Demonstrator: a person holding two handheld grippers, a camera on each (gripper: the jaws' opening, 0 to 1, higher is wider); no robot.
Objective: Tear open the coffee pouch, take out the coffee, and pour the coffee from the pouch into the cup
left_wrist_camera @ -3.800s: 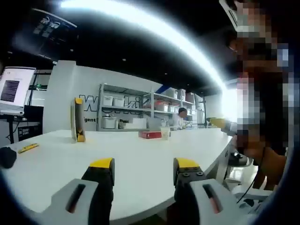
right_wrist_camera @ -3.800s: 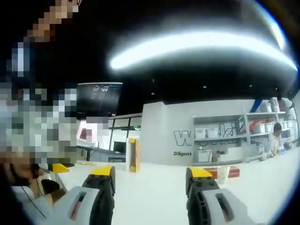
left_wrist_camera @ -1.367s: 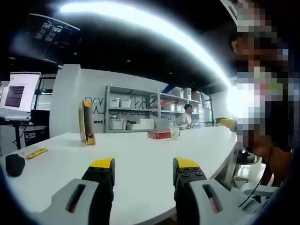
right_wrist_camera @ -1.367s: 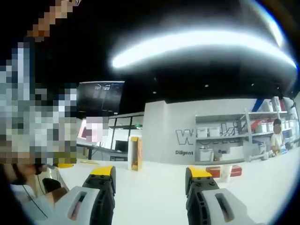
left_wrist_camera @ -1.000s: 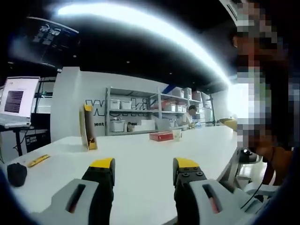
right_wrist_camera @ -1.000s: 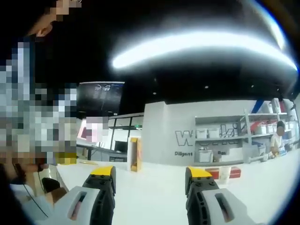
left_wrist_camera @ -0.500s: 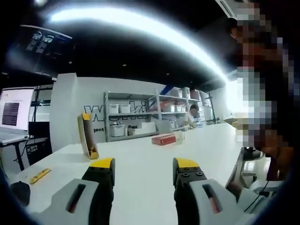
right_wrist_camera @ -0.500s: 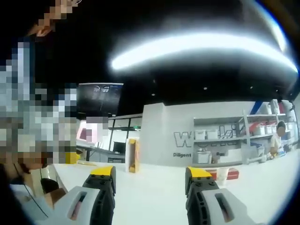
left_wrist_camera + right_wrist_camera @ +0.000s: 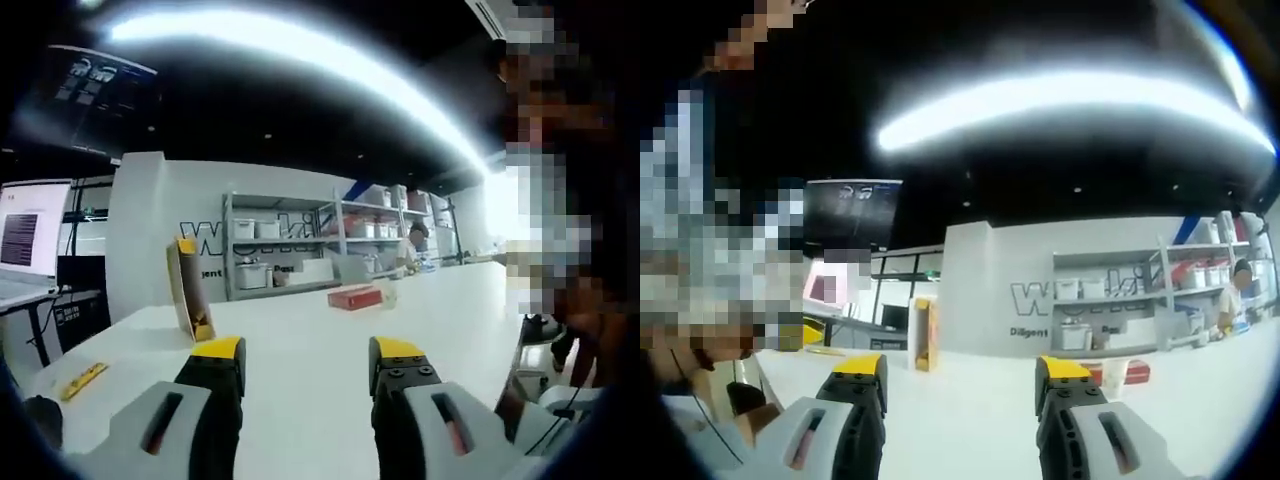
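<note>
Both claws, left [image 9: 305, 360] and right [image 9: 965, 375], are released over the white surface [image 9: 300, 325]. A red box [image 9: 355, 297] lies at 12 o'clock, shelves [image 9: 290, 250] behind.

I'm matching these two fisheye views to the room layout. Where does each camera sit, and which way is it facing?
Left gripper view: rides on the left gripper, low over the white table, facing the shelving; its open jaws rise from below.
Right gripper view: rides on the right gripper, equally low, facing the lettered wall; open jaws below.
Shared: the upright yellow pouch, red box, cup, shelving.
</note>
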